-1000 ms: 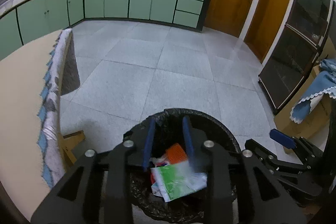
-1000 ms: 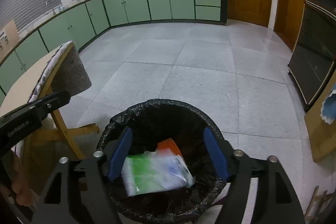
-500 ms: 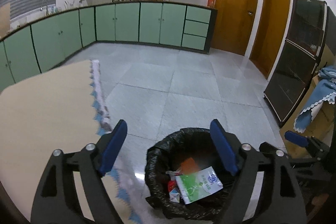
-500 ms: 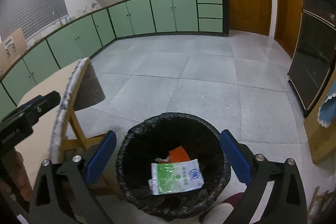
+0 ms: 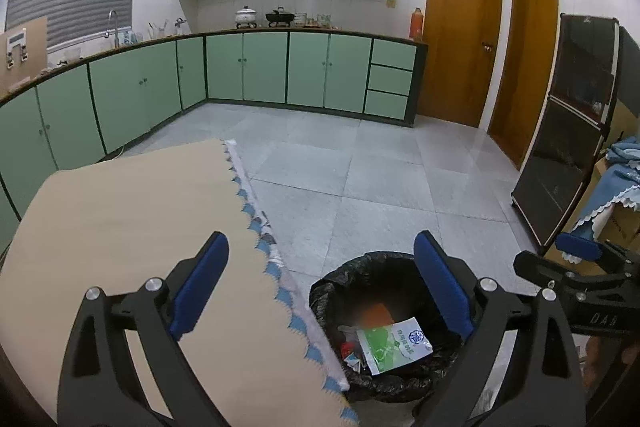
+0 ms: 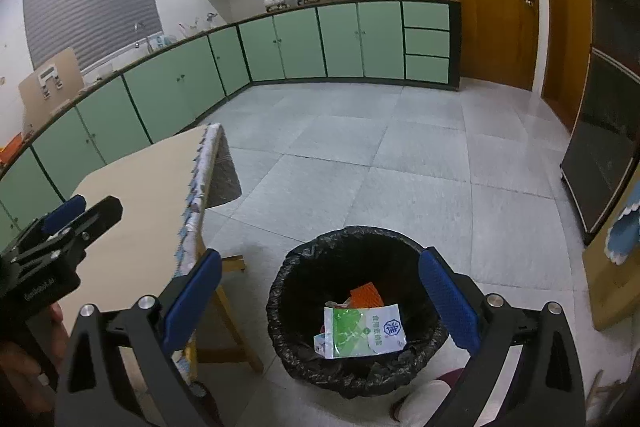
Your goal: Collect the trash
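Note:
A round bin lined with a black bag [image 5: 336, 281] [image 6: 352, 239] stands on the grey tiled floor beside the table. Inside it lie a green-and-white plastic pouch [image 5: 394, 343] [image 6: 364, 331], an orange piece [image 5: 376, 313] [image 6: 366, 295] and small scraps. My left gripper [image 5: 320, 239] is above the table's corner and the bin's left side, its jaws opening with nothing between them. My right gripper [image 6: 320, 257] hangs open and empty above the bin, well clear of the rim. Each gripper shows at the edge of the other's view: right gripper [image 5: 576, 251], left gripper [image 6: 76, 211].
A beige table [image 5: 120, 211] [image 6: 136, 195] with a blue-trimmed cloth edge and wooden legs [image 6: 236, 331] stands left of the bin. A dark cabinet [image 5: 568, 131] and a blue cloth [image 5: 616, 187] are at right. Green kitchen cabinets [image 5: 264, 67] line the far wall. A hand [image 6: 24, 359] holds the left gripper.
Both grippers rose and pulled back from the bin while their jaws spread wide. The green-and-white pouch left the jaws and now lies in the bin.

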`<state>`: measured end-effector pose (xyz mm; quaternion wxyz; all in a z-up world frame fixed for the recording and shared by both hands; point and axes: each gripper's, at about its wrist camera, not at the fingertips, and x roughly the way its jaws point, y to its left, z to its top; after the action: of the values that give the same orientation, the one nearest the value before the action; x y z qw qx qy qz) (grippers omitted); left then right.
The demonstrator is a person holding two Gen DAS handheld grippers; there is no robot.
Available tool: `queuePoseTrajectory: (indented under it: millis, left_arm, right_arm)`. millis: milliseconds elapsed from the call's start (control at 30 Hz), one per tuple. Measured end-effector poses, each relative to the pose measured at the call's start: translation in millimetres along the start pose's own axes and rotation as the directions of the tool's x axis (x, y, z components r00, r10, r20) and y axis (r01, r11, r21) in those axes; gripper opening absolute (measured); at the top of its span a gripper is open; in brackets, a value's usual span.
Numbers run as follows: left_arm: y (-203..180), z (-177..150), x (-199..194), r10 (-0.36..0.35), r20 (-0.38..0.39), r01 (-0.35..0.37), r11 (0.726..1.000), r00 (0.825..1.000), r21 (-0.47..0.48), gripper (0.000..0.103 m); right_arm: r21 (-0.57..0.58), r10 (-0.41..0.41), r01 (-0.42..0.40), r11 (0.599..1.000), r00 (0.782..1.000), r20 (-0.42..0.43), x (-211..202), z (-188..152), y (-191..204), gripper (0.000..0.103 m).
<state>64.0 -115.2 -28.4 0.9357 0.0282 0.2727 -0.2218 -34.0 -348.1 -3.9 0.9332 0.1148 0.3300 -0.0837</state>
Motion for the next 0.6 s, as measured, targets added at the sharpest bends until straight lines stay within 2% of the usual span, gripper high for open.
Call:
queuePoseTrajectory:
  millis: [300, 600]
  left_arm:
    - [14, -8, -42, 0.034, 0.014, -0.033, 0.999, 0.999, -0.024, 0.095]
    - [17, -14, -73, 0.062, 0.037, -0.063, 0.998, 0.997, 0.001, 0.096]
  right_arm:
    - [-0.042, 0.032, -0.03, 0.999, 0.998, 0.053, -37, -2, 22, 0.097]
    - [-0.063, 0.061, -0.057, 0.996, 0.996, 0.069, -58, -7, 36, 0.097]
